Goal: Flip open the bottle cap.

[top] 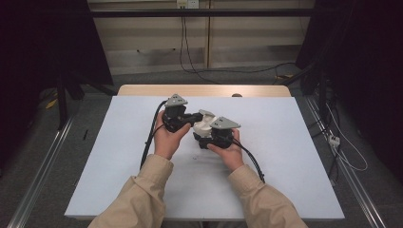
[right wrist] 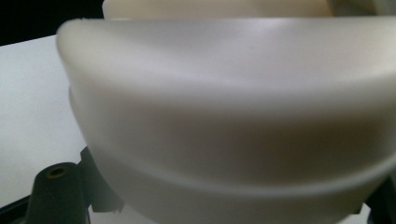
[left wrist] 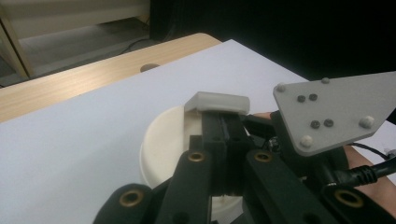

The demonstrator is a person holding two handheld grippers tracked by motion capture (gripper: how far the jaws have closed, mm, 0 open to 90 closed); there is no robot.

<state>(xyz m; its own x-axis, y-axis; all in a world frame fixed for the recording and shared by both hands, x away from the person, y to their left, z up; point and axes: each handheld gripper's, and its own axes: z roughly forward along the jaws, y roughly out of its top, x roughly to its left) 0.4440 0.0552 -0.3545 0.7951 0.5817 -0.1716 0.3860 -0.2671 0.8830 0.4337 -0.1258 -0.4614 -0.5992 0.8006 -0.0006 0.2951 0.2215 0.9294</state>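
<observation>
A: Where's the cup (top: 203,124)?

B: Mid-desk, a white round one, held up between the two grippers. In the left gripper view it sits right behind the black fingers (left wrist: 223,140), and a pale grey block (left wrist: 217,102) rests at their tips.

A: And the fingers themselves?

B: The left gripper (top: 192,118) has its fingers narrow, pressed together at the cup's rim. The right gripper (top: 205,136) is tight against the cup's wall (right wrist: 233,116); I cannot tell how its fingers stand.

A: The surface?

B: A white sheet (top: 119,156) covers the desk (top: 142,90), whose wooden edge shows at the far side. Around it lie grey floor, dark curtains on both sides, and cables along a pale wall at the back.

A: Count it up.

B: One cup, two grippers, two hands, two beige sleeves (top: 138,199), two grey three-cornered plates (top: 176,99), one desk.
</observation>
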